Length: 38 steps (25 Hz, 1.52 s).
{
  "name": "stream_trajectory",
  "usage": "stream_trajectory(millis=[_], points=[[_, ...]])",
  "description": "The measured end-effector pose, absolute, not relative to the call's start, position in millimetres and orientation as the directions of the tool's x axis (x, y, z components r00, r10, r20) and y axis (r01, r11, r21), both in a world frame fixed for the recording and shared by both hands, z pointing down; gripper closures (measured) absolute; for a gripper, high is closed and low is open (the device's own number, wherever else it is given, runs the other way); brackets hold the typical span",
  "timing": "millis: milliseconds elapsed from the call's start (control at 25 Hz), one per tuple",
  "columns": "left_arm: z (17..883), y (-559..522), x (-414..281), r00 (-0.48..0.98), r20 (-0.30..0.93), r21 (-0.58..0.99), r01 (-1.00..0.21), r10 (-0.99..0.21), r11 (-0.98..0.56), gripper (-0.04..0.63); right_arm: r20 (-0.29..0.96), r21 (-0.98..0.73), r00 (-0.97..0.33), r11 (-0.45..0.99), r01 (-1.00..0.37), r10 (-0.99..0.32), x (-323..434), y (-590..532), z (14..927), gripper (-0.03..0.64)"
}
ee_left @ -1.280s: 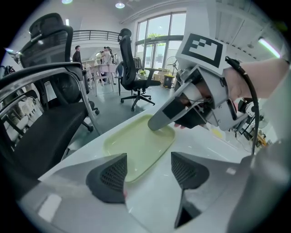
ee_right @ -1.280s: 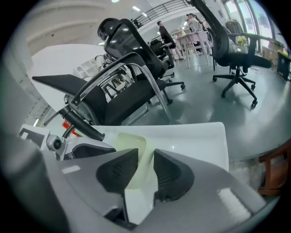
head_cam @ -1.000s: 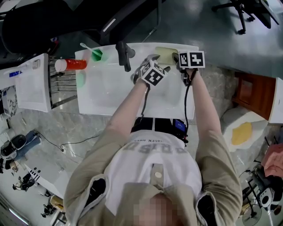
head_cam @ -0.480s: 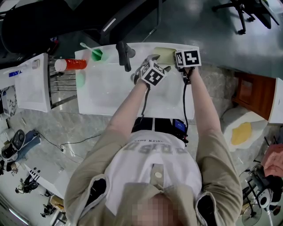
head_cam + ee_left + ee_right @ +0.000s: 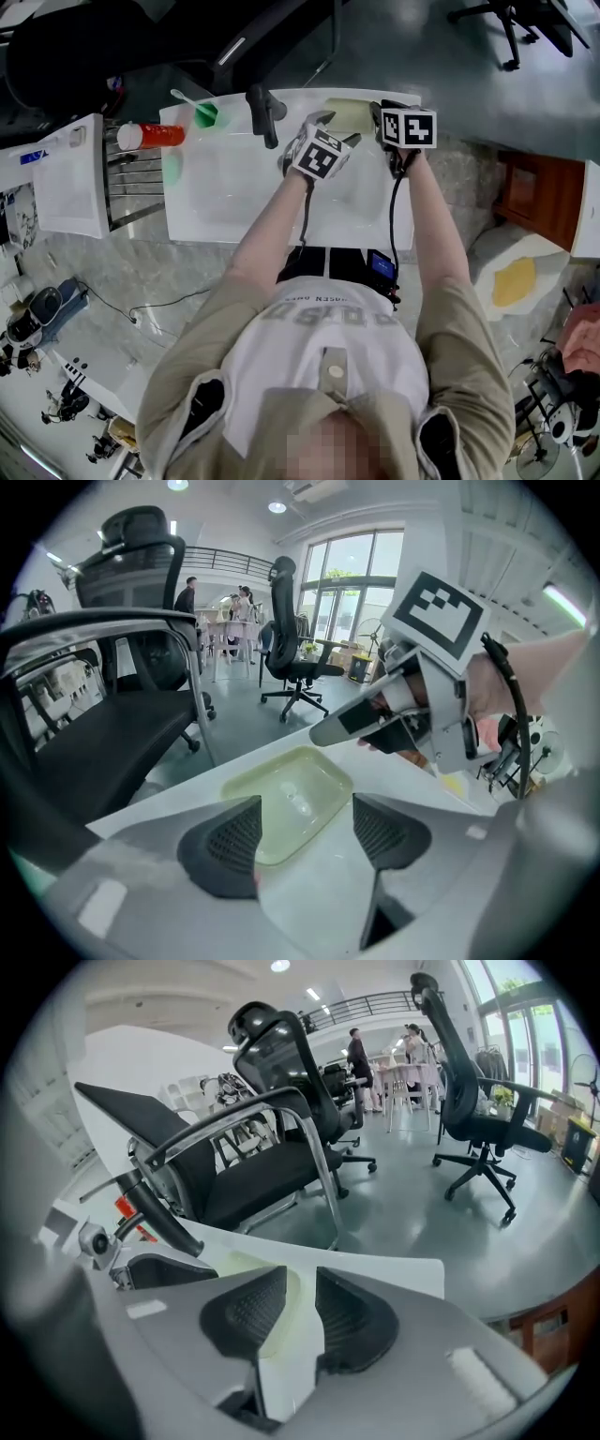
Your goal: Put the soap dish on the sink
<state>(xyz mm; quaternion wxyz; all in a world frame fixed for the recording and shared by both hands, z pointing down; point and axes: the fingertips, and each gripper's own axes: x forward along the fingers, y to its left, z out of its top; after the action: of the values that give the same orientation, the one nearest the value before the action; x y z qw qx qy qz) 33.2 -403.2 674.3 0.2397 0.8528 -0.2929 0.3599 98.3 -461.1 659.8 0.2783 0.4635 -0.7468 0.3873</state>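
Because the soap dish [image 5: 349,114] was seen lying flat on the back ledge of the sink [image 5: 216,192], right of the tap [image 5: 265,114] near the top centre of the head view, the placing was judged to be as good as done. The left gripper [image 5: 337,129] was held just in front of the dish with its jaws spread wide and nothing pinched. In the left gripper view the dish was seen beyond the gap, resting on the white ledge and clear of both pads. That stance was probably meant as a guard, in case the dish slid toward the basin. The right gripper [image 5: 378,112] was angled down at the dish's right end. Its jaws were opening with only a narrow gap between them. The dish's pale rim appeared in or just behind that gap, pressed by neither pad, so a release was judged to be under way.
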Motion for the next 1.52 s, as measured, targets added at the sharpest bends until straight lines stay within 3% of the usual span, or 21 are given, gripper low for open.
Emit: stream_trajectory(millis=[720,1080,1240,1520], points=[[551,-399,15,0.603,0.507,0.093,-0.748,-0.616,-0.657,0.276,0.468,-0.276,-0.383,0.280,-0.919,-0.796,107,-418,536,0.515],[461,-362,-4,0.578,0.299,-0.047,-0.786,-0.759,-0.617,0.417,0.272,-0.087,-0.312,0.300,-0.950,-0.910,97,-359,448,0.526],[424,-343,-15,0.563,0.195,-0.065,-0.810,-0.803,-0.583,0.478,0.184,-0.055,-0.279,0.274,-0.960,-0.942,91,-333,413,0.563],[368,-307,-32,0.550,0.060,-0.124,-0.824,-0.833,-0.553,0.523,0.079,-0.037,-0.266,0.264,-0.964,-0.961,81,-292,365,0.593]])
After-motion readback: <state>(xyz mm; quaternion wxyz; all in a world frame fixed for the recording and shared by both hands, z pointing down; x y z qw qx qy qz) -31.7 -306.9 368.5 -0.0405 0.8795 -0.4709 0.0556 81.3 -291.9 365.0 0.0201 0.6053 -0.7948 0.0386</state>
